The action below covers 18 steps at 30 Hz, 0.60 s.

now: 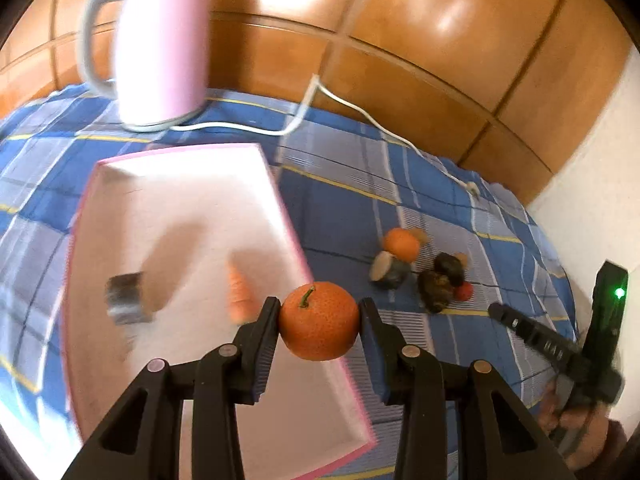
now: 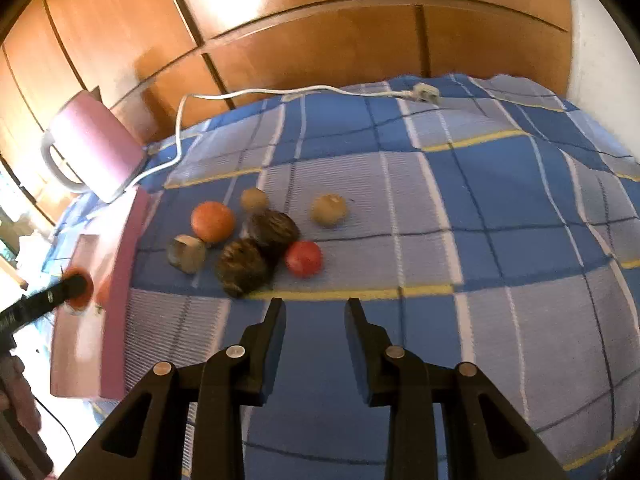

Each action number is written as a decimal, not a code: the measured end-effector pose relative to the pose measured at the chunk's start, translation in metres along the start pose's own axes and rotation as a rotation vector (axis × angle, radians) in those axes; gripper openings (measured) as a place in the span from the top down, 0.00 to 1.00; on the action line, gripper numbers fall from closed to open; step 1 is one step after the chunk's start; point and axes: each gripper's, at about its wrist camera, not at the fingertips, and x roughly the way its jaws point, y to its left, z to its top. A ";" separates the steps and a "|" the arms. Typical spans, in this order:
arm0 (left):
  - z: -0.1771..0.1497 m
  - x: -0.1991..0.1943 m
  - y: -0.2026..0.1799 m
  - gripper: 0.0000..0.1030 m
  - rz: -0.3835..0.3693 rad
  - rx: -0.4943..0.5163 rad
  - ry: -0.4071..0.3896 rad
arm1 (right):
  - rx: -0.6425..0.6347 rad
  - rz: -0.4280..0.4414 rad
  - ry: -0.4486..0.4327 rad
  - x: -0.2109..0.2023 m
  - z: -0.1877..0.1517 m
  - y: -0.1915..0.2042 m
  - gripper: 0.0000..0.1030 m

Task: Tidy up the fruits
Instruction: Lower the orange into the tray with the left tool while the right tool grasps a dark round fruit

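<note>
Firmly pinched between the pads of the left hand-held gripper: a small orange, stem up, gripped across its widest part, hanging over the right rim of the pink-edged tray. Probably light, with a firm but yielding rind, round and apt to roll. Best taken at the equator as now, with a modest squeeze to avoid bruising, and set down low rather than dropped.

Already lying in the tray: an orange carrot-like piece and a dark blurred chunk.

Off to the right, the right hand-held gripper over the plaid cloth, jaws narrowly parted, pinching nothing.

Just beyond its tips, the loose pile: two dark rough-skinned fruits touching each other, a red fruit beside them, a second orange, a cut grey-brown piece, and a tan round one a little apart. Dark ones likely harder and less slippery; red one smooth, perhaps softer.

Farthest back: a pink kettle with its white cord, wooden panels behind.
</note>
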 end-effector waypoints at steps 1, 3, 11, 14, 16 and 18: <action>-0.002 -0.006 0.008 0.61 0.009 -0.017 -0.011 | 0.001 0.013 -0.003 0.001 0.005 0.003 0.70; -0.006 -0.015 0.022 0.61 0.024 -0.053 -0.028 | 0.001 0.032 -0.002 0.003 0.014 0.009 0.70; -0.029 -0.045 0.072 0.61 0.093 -0.186 -0.074 | -0.027 0.041 0.038 0.031 0.042 0.027 0.67; -0.037 -0.054 0.087 0.61 0.111 -0.219 -0.088 | -0.038 0.030 0.051 0.041 0.047 0.030 0.66; -0.041 -0.059 0.095 0.61 0.120 -0.240 -0.097 | -0.045 0.008 0.061 0.048 0.050 0.031 0.66; -0.042 -0.062 0.102 0.61 0.130 -0.258 -0.104 | -0.051 -0.006 0.071 0.053 0.052 0.031 0.64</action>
